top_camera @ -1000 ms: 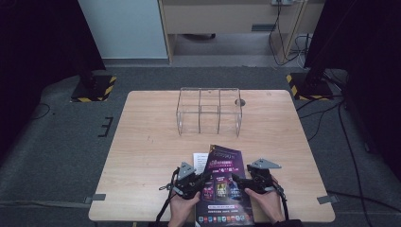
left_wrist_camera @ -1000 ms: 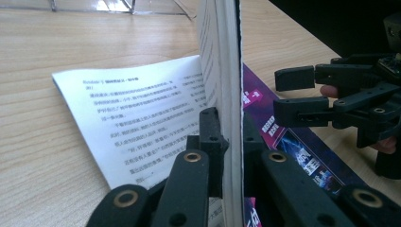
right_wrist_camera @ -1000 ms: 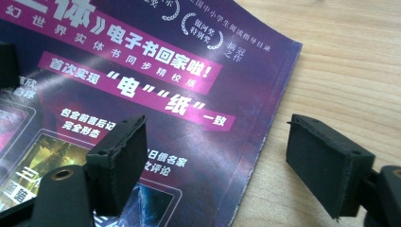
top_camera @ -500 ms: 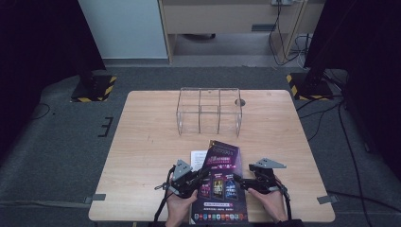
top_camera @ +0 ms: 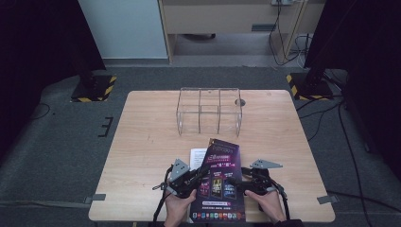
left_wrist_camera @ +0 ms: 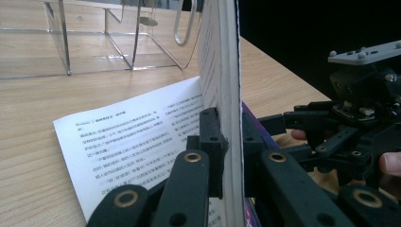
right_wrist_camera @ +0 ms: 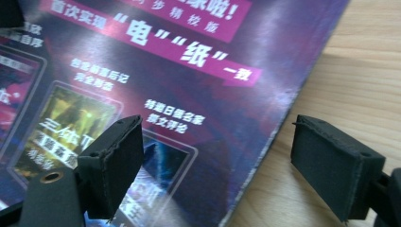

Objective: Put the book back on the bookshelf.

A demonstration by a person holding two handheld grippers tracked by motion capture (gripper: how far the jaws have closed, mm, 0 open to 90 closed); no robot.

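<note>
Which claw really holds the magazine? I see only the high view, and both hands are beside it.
Observer: The left claw is shut on the magazine, which stands upright between its jaws.
Operator: And the right one?
Observer: The right claw is open and has just been closing a little. The magazine's edge lies between its jaws, untouched, with one jaw over the cover and the other over the table.
Operator: Is something below the magazine?
Observer: A white sheet with printed text lies flat on the table beside it.
</note>
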